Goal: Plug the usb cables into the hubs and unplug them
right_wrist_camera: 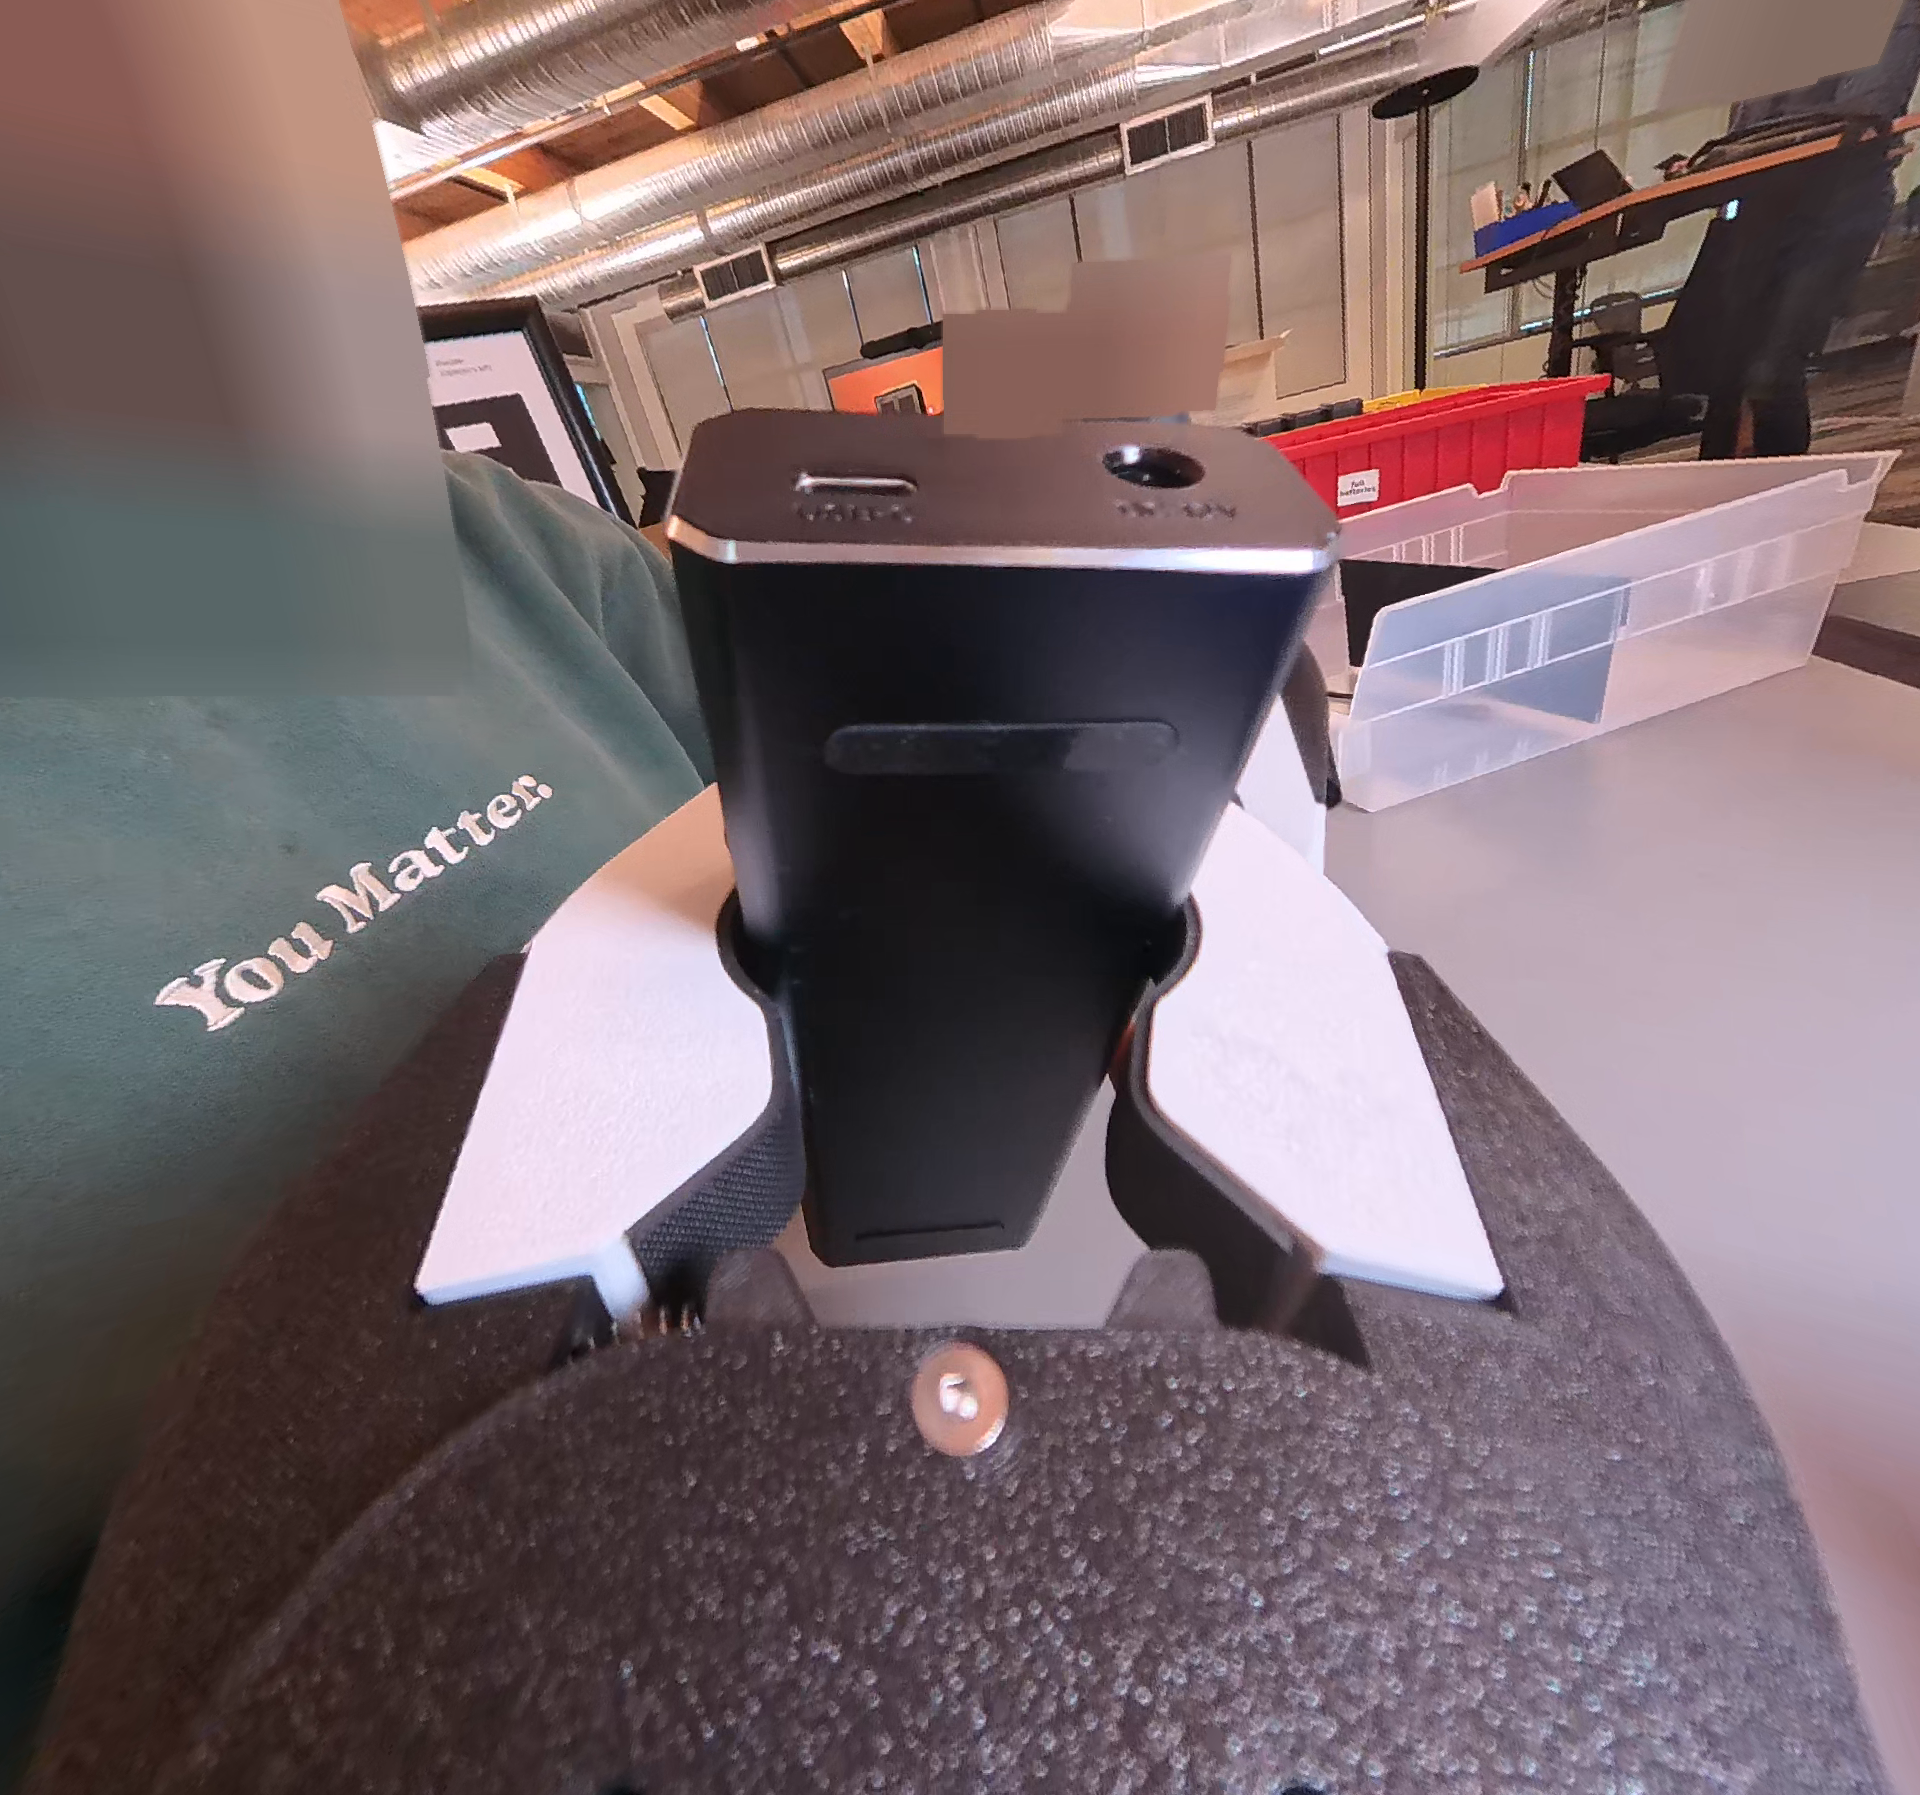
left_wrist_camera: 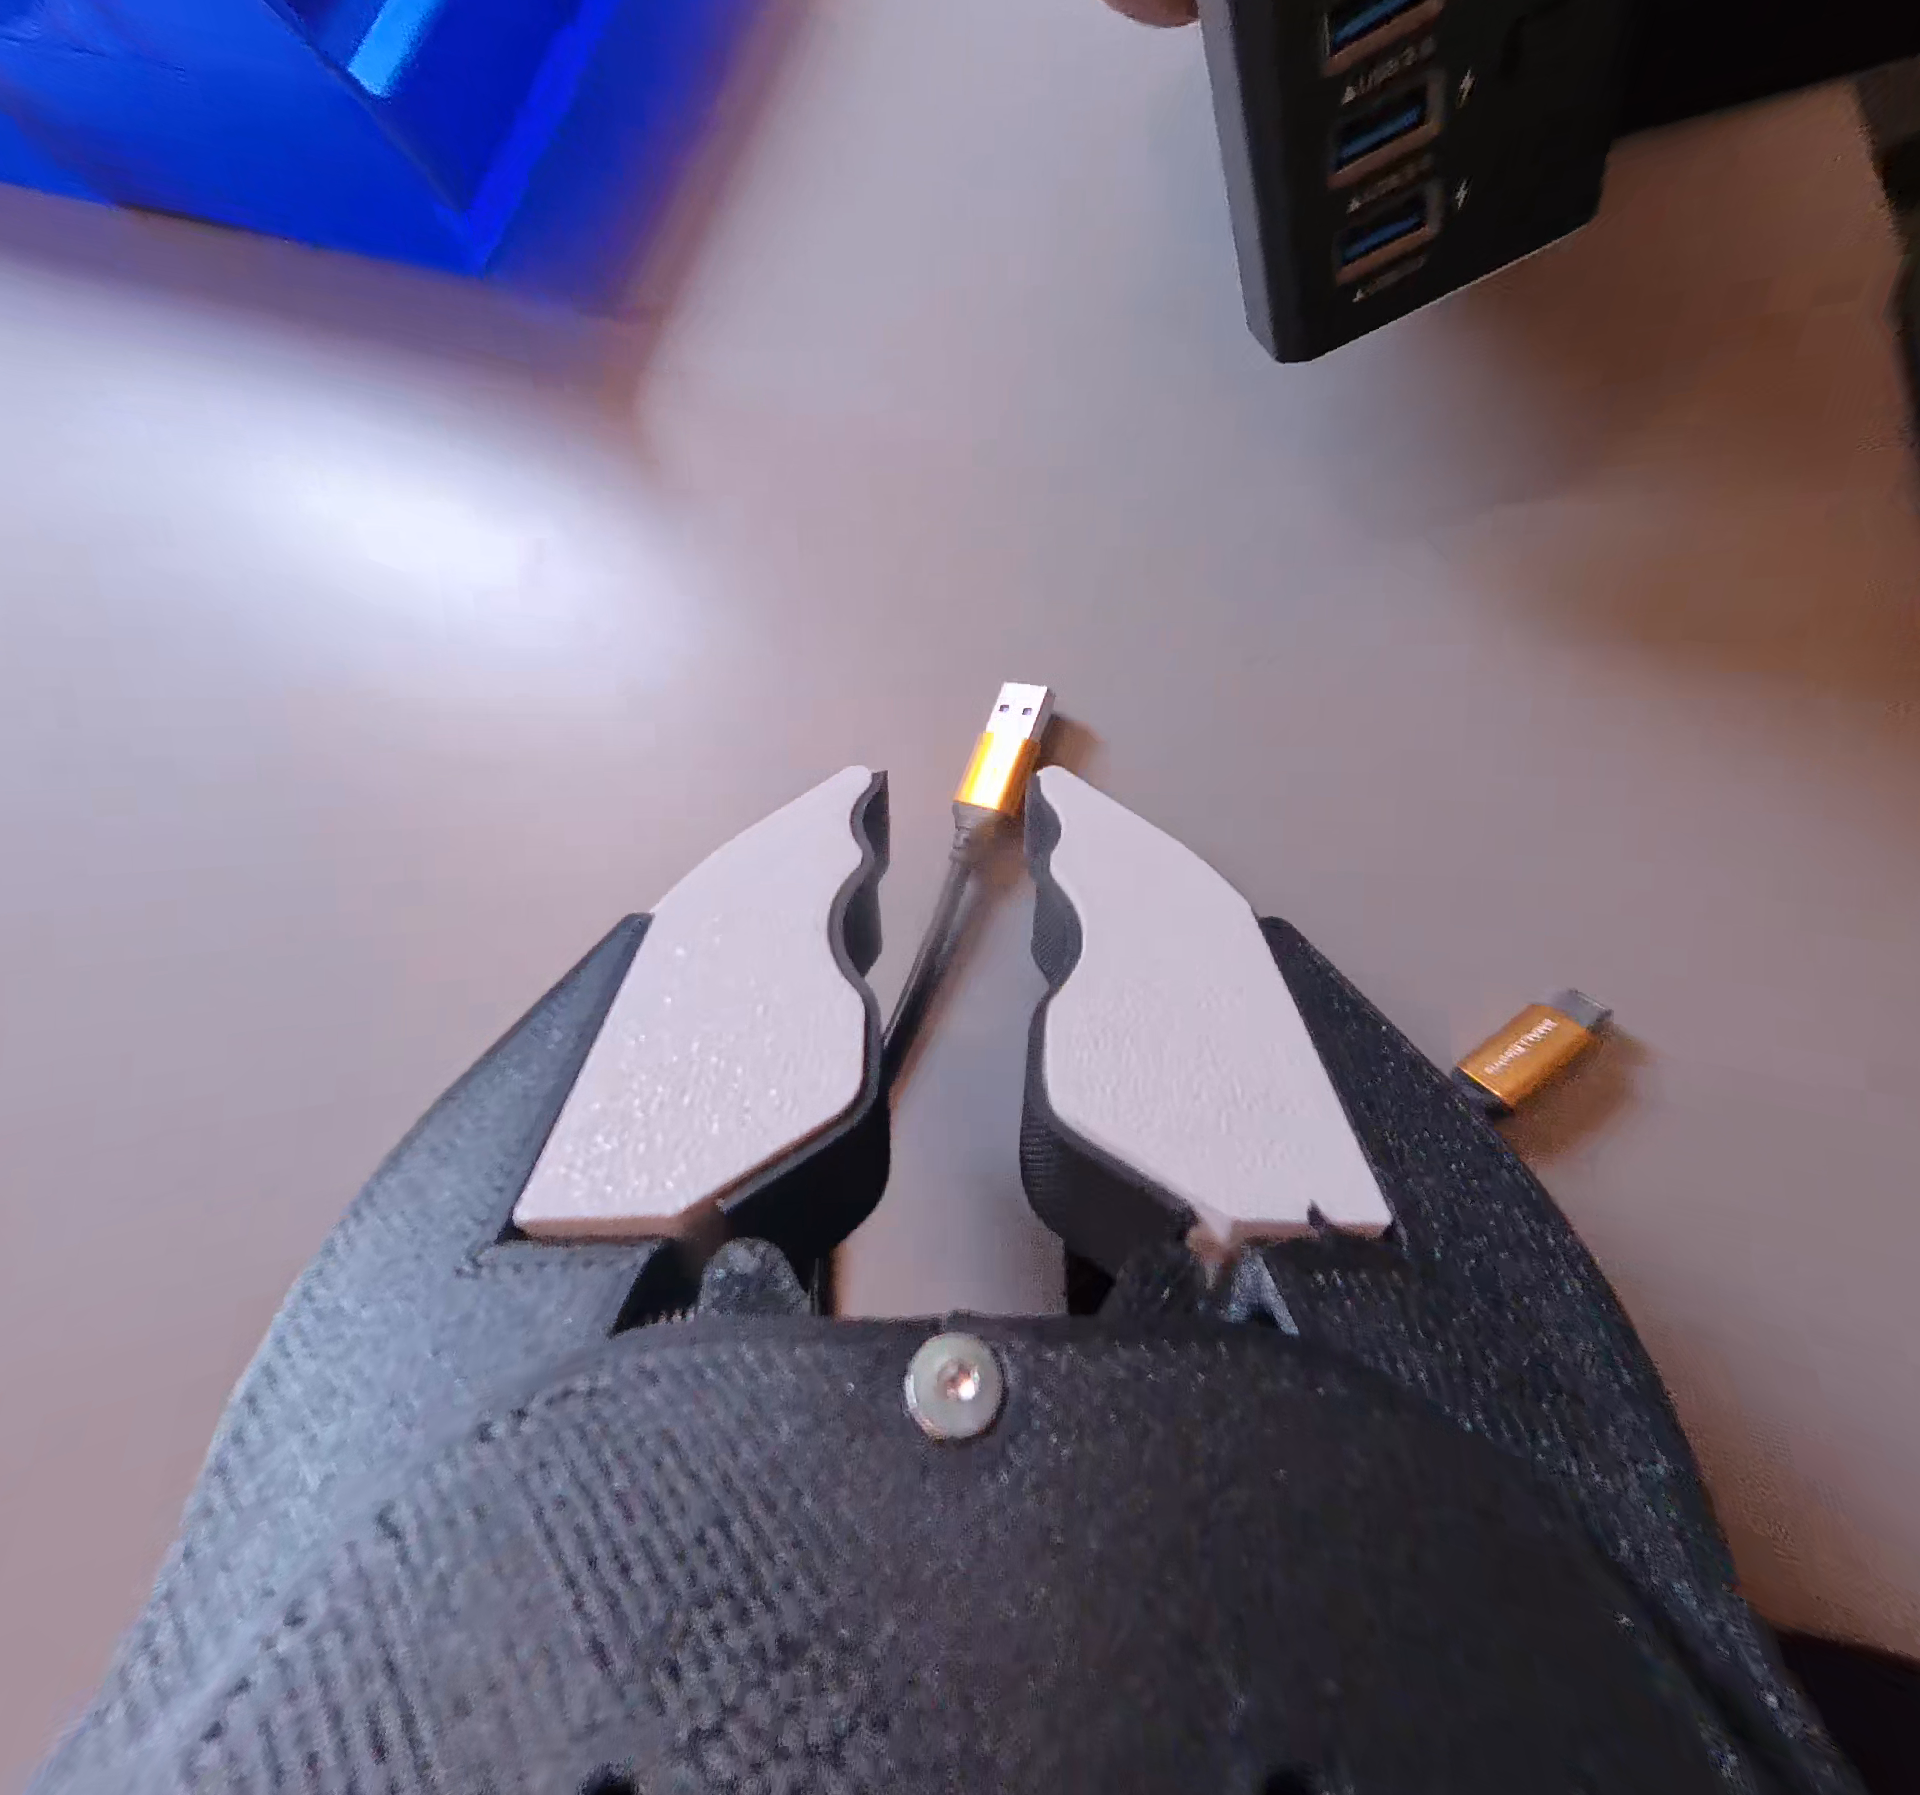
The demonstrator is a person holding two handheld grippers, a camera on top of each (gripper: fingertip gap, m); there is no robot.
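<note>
usb plug (left_wrist_camera: 1006,746) on table (left_wrist_camera: 416,810) between left claw (left_wrist_camera: 956,789) tips — hub (left_wrist_camera: 1382,114) beyond, right, bin (left_wrist_camera: 312,62) far left

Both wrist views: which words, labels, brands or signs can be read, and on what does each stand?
Wording is not copied here; only where it stands.
black hub: print by its ports and end sockets, blurred.
orange connector: printed line, small.
green sweatshirt: pale lettering, legible.
red bin: white label, too small.
framed board: too small.

Pale grey table (left_wrist_camera: 416,810), two gold-collared USB plugs (left_wrist_camera: 1003,753) (left_wrist_camera: 1527,1059), blue bin (left_wrist_camera: 312,62), clear bin (right_wrist_camera: 1621,623)
</note>
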